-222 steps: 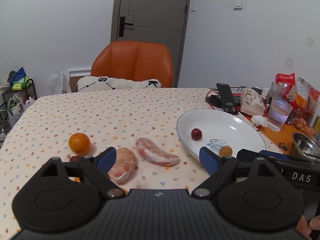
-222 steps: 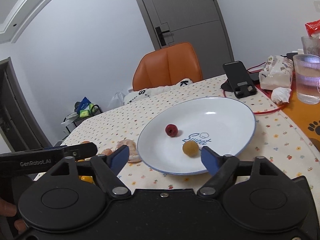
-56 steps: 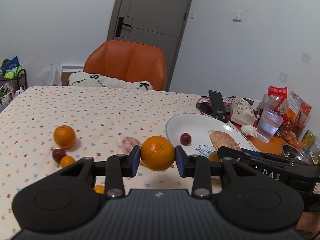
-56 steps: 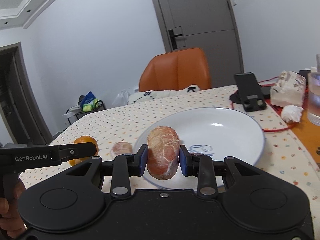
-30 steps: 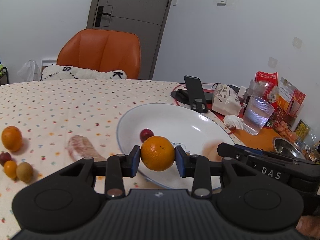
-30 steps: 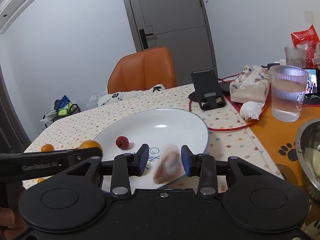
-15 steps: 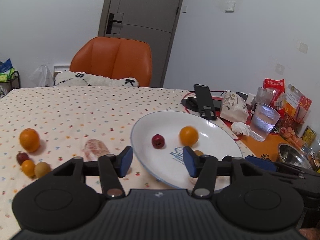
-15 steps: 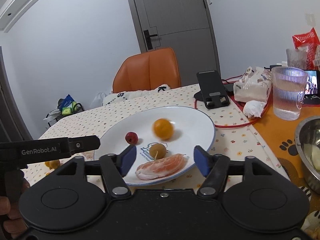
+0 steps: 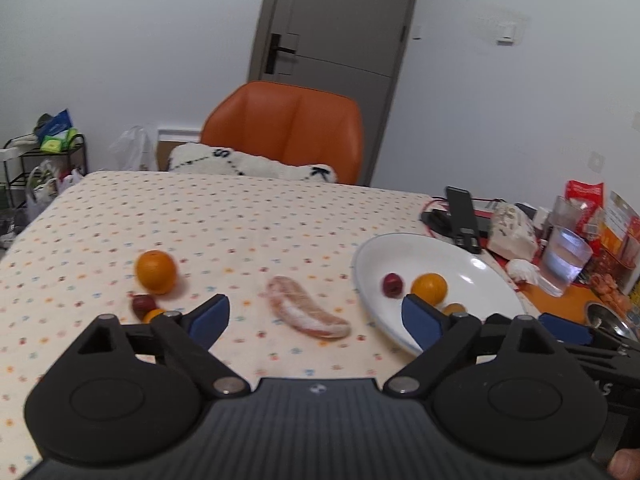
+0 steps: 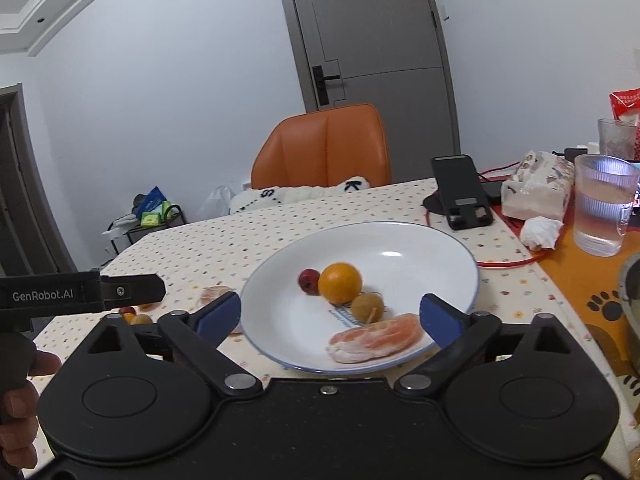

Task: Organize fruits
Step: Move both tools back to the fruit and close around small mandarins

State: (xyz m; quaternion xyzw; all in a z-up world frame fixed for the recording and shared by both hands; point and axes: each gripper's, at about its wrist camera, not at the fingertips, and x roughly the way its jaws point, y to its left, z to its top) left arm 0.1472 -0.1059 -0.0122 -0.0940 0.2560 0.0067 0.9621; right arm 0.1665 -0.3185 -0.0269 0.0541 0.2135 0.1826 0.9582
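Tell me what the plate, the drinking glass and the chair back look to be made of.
Plate: probably glazed ceramic, glossy white with a thin blue rim and a bright highlight; melamine is possible. Glass: clear ribbed glass or hard plastic, see-through with vertical ridges and a handle. Chair: orange leather or faux leather, smooth with a soft sheen and stitched seams.

The left gripper (image 9: 316, 318) is held level and low, its blue-padded fingers (image 9: 210, 316) spread wide apart with nothing between them. The right gripper (image 10: 330, 316) is in much the same pose, jaws wide and empty, blue pads (image 10: 436, 316) angled outward. A hand (image 10: 18, 396) grips the handle of the left tool at the lower left edge of the right wrist view, fingers curled around it.
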